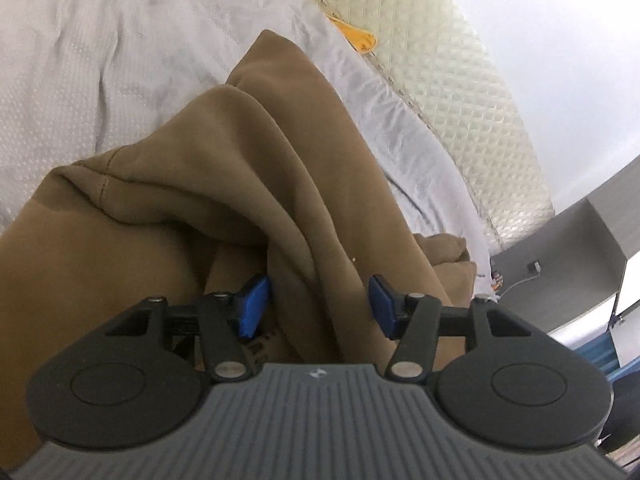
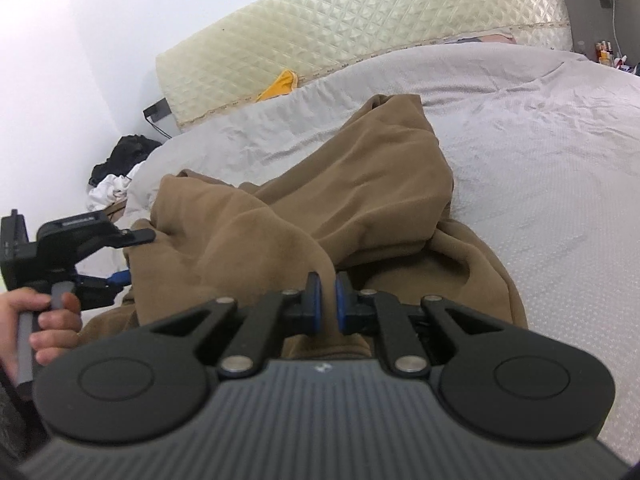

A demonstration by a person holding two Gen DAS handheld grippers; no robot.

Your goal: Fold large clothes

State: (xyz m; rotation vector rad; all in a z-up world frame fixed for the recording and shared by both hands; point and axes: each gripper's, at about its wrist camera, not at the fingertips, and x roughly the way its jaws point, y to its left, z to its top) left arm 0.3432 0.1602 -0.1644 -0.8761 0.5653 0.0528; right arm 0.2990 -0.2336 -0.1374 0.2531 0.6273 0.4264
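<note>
The bed [image 2: 540,128] fills both views, its grey cover rumpled, with a quilted headboard [image 2: 320,36] across the top of the right wrist frame. The brown garment [image 2: 320,200] lies bunched in the middle of the frame, layers piled over each other rather than spread flat.

The right gripper [image 2: 325,300], low centre, has its blue pads nearly together; brown cloth sits just behind and beneath them, but whether a fold is pinched in the narrow gap I cannot tell. The left gripper [image 1: 318,304], low centre of its own view, stands with jaws apart, a thick ridge of the garment [image 1: 248,168] running up between the pads without being pressed. It also shows at the left edge of the right wrist view, in a hand [image 2: 44,320].

The risk, as I judge it: closing on that ridge would catch several layers at once, so lifting drags the whole heap. A thin pinch on the right could slip out.
</note>
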